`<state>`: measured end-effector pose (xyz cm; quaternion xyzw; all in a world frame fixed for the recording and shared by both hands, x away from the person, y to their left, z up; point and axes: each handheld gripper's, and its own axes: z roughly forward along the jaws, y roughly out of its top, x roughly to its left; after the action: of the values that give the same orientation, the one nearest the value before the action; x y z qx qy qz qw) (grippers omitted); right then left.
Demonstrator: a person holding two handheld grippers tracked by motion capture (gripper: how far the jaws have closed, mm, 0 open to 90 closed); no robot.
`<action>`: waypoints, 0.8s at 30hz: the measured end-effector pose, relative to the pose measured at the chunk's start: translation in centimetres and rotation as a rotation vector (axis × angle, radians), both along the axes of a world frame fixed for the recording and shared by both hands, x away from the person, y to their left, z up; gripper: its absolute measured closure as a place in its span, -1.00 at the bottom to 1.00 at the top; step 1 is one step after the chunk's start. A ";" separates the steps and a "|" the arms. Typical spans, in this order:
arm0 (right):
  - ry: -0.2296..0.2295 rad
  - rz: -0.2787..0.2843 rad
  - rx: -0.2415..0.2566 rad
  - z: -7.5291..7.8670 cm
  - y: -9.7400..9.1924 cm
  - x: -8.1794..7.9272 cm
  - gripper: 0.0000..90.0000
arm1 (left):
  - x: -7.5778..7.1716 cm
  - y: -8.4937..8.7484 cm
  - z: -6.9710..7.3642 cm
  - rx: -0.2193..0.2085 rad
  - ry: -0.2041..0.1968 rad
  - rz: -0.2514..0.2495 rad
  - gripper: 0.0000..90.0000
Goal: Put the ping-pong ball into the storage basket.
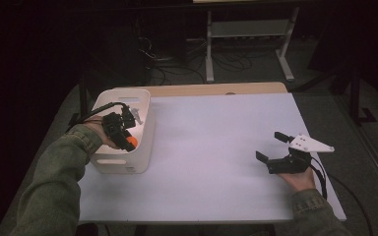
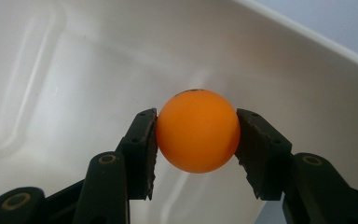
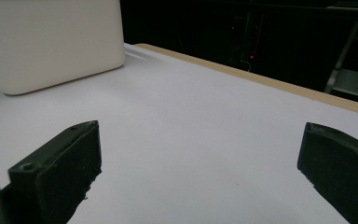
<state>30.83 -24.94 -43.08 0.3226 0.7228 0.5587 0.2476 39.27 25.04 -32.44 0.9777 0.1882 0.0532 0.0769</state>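
1. The left gripper reaches into the white plastic bin at the left side of the tabletop, held by a hand in an olive sleeve.
2. In the left gripper view, its two black jaws clamp an orange ball from both sides, pads touching the ball, with the bin's pale inner wall behind.
3. In the high view the ball shows as a small orange spot just inside the bin's near right wall.
4. The right gripper rests low over the tabletop's right part, well apart from the bin, jaws spread wide with nothing between them.
5. The right gripper view shows the bin's outer wall far off at upper left.
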 end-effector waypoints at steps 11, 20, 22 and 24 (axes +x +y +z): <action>0.002 0.002 0.001 0.0 0.0 0.0 -1.00 | -0.1 0.6 0.6 -0.026 0.008 0.024 0.00; 0.001 0.004 -0.001 0.0 0.1 0.0 -1.00 | -0.2 0.7 1.2 -0.038 -0.010 0.052 -0.29; 0.002 0.005 0.000 0.0 0.1 0.0 -1.00 | -0.2 0.8 1.4 -0.036 -0.014 0.060 -0.38; 0.002 0.004 -0.001 0.0 0.1 0.0 -1.00 | -0.2 0.9 1.6 -0.038 -0.019 0.075 -0.45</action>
<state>30.80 -24.84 -43.06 0.3213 0.7239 0.5588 0.2459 39.02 25.91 -30.81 0.9677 0.2248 0.0619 0.0955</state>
